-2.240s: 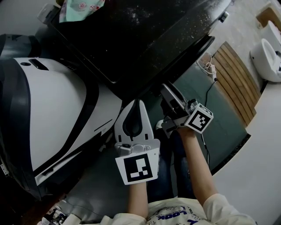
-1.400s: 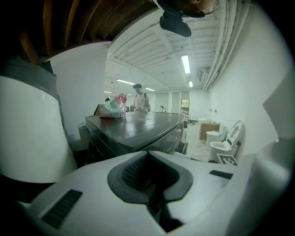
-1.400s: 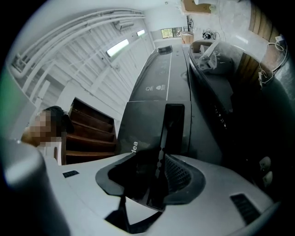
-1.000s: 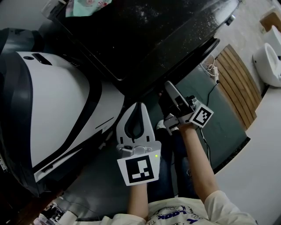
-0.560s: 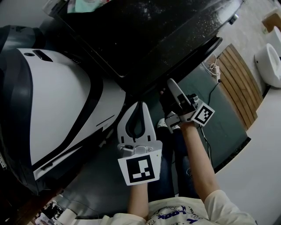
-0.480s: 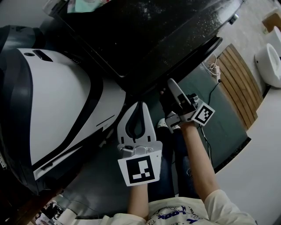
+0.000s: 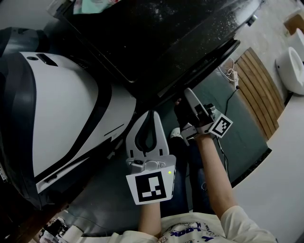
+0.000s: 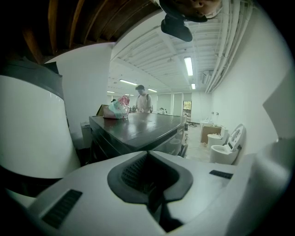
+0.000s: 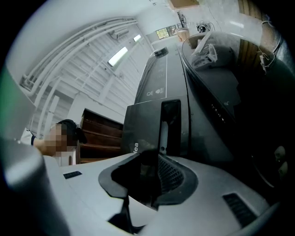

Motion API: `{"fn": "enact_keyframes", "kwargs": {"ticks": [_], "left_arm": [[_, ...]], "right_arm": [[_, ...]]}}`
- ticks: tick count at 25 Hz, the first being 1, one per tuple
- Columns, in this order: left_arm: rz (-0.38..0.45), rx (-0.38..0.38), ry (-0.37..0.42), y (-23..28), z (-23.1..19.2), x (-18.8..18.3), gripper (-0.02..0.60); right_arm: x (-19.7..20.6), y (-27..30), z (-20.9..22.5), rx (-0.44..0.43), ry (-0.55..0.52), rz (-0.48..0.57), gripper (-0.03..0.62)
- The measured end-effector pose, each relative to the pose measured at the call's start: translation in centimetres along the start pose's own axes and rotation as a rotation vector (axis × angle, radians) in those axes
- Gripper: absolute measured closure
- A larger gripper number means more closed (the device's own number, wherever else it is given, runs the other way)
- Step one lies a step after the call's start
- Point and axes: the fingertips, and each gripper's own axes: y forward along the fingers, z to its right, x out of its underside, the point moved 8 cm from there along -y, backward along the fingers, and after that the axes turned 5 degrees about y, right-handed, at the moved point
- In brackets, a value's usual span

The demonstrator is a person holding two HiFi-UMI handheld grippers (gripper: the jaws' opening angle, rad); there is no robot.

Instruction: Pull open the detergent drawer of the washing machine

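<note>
The black washing machine (image 7: 156,33) fills the upper middle of the head view. In the right gripper view its dark detergent drawer front (image 9: 147,122) stands just ahead. My right gripper (image 9: 148,159) points up at it, and the jaws are closing with the drawer front's lower edge between the tips. From the head view, the right gripper (image 7: 186,94) reaches under the machine's front overhang, which hides the drawer. My left gripper (image 7: 151,114) hangs beside it, shut, tips touching, nothing held, and apart from the machine.
A big white appliance (image 7: 61,109) stands at the left, close to the left gripper. A wooden slatted mat (image 7: 259,85), a cable (image 7: 228,78) and a white toilet (image 7: 292,71) lie to the right. A bag (image 7: 92,5) sits on the machine's top.
The right gripper has edged slightly right, closer under the machine's front, and its marker cube has tilted a little. The left gripper has kept its place.
</note>
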Motion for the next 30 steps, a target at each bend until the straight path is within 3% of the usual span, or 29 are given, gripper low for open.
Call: {"fn": "enact_keyframes", "kwargs": {"ticks": [26,30], "left_arm": [[0.035,0.028,0.001,-2.5,1.3,-1.4,0.568],[0.037,0.042,0.028,-2.7,1.4,-1.5,0.568]], "right_arm": [[0.1,-3.4,-1.6,-0.008,0.006,0.022,0.467],[0.0,-4.1,-2.0,-0.005,0.006,0.024,0.467]]}}
